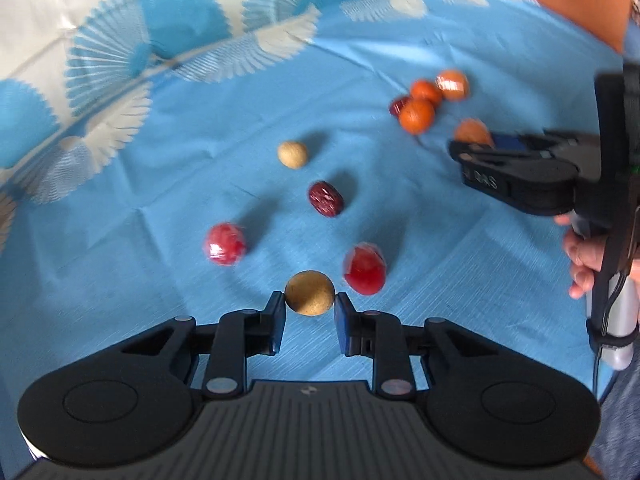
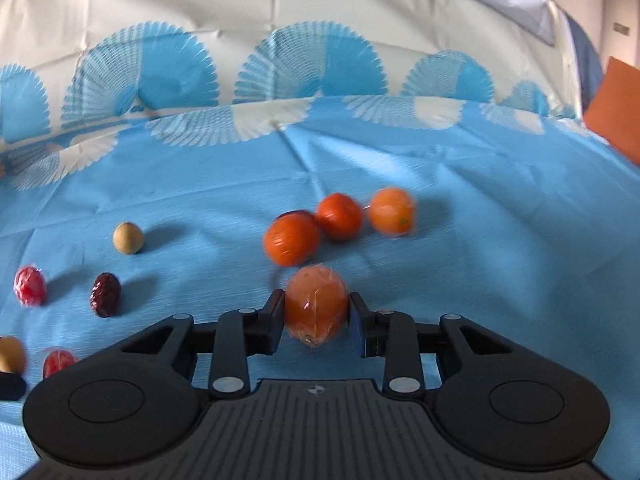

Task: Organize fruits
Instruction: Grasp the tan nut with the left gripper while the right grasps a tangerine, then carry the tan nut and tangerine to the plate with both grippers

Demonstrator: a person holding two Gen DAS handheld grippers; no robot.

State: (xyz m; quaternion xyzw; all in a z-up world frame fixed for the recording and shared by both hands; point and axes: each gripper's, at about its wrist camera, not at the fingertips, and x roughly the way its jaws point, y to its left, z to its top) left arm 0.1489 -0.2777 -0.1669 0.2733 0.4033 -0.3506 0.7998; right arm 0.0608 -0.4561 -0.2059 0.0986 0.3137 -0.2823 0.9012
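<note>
My left gripper [image 1: 310, 306] is shut on a tan round fruit [image 1: 310, 293] just above the blue cloth. My right gripper [image 2: 316, 312] is shut on a plastic-wrapped orange [image 2: 316, 305]; it also shows in the left wrist view [image 1: 474, 148] at the right. Three oranges [image 2: 292, 238] [image 2: 339, 216] [image 2: 391, 210] lie clustered beyond it, with a dark red fruit [image 2: 296, 214] half hidden behind them. Two wrapped red fruits [image 1: 225, 244] [image 1: 365, 269], a dark red date [image 1: 325, 198] and a second tan fruit [image 1: 293, 154] lie scattered in front of the left gripper.
The blue tablecloth [image 1: 120, 280] has a white and blue fan-patterned border [image 2: 280, 80] at the far side, rising like a backdrop. An orange panel [image 2: 616, 112] stands at the far right. A person's hand [image 1: 580, 256] holds the right gripper's handle.
</note>
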